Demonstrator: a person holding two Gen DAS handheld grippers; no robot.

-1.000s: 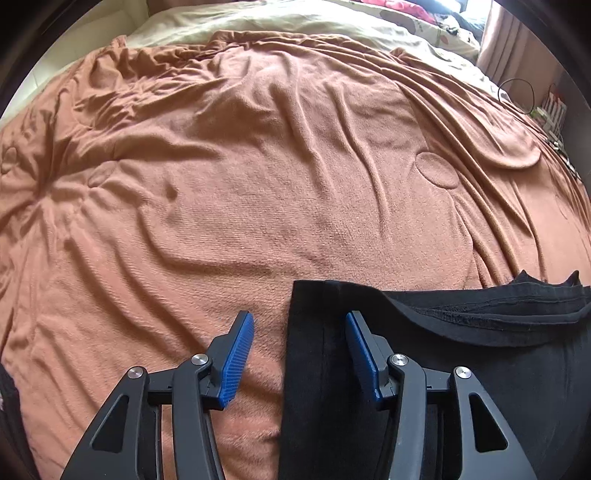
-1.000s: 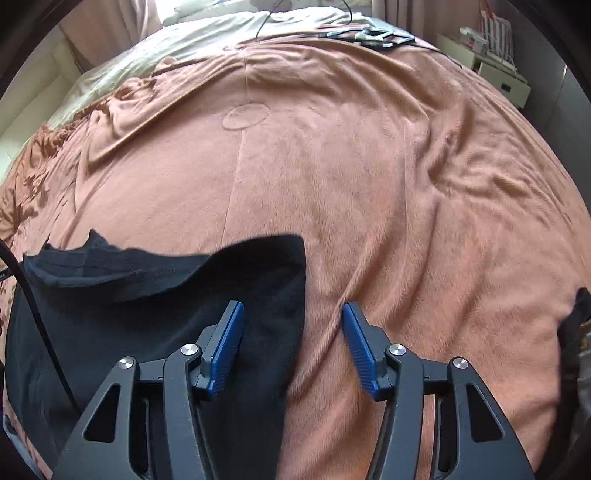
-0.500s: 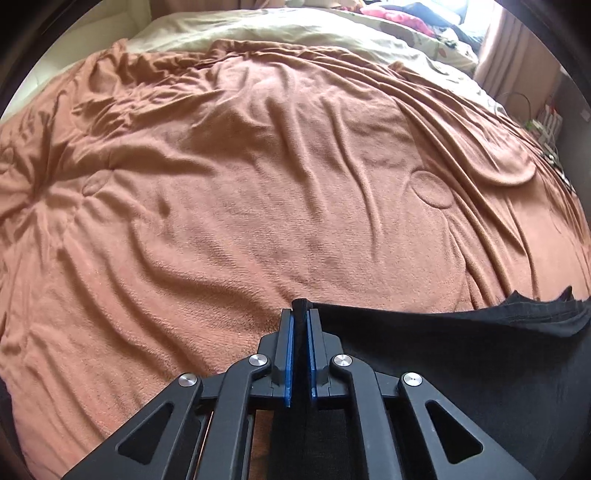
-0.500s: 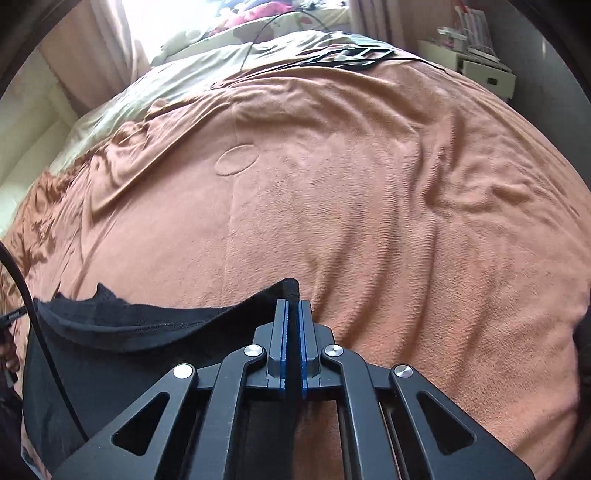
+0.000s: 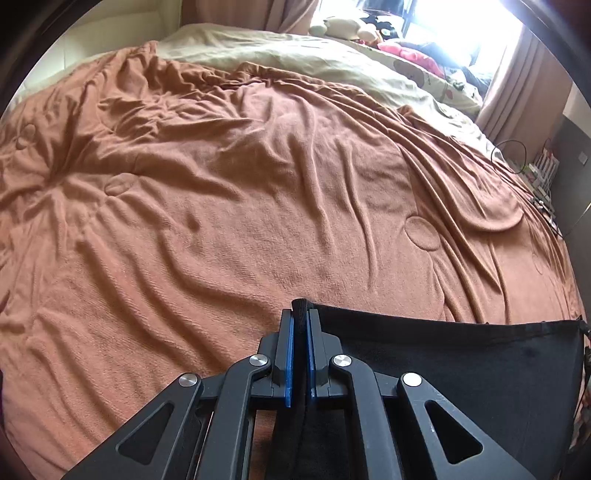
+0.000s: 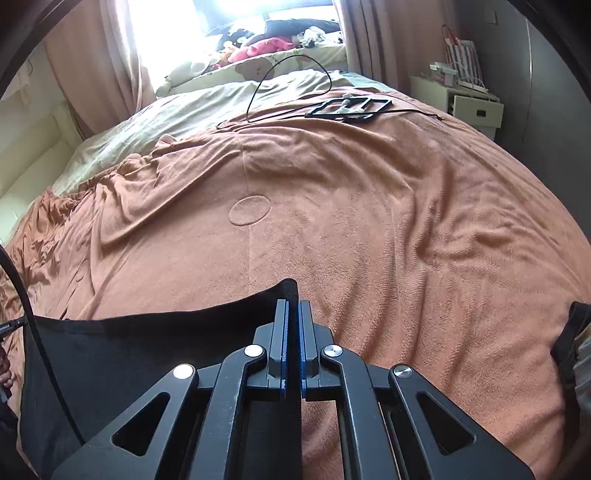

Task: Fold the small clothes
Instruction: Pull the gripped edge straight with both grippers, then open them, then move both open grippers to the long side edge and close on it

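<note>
Rumpled rust blanket (image 5: 258, 221) over bed, curtained window (image 6: 229, 11) beyond; both grippers (image 5: 299, 317) (image 6: 291, 308) clamped on black garment (image 5: 461, 362)

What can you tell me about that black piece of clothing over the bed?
The black garment looks like soft, matte knit fabric. Its top edge stretches between two corners, one pinched in the left hand-held gripper, the other in the right hand-held gripper. It hangs below them, above the orange blanket.
</note>
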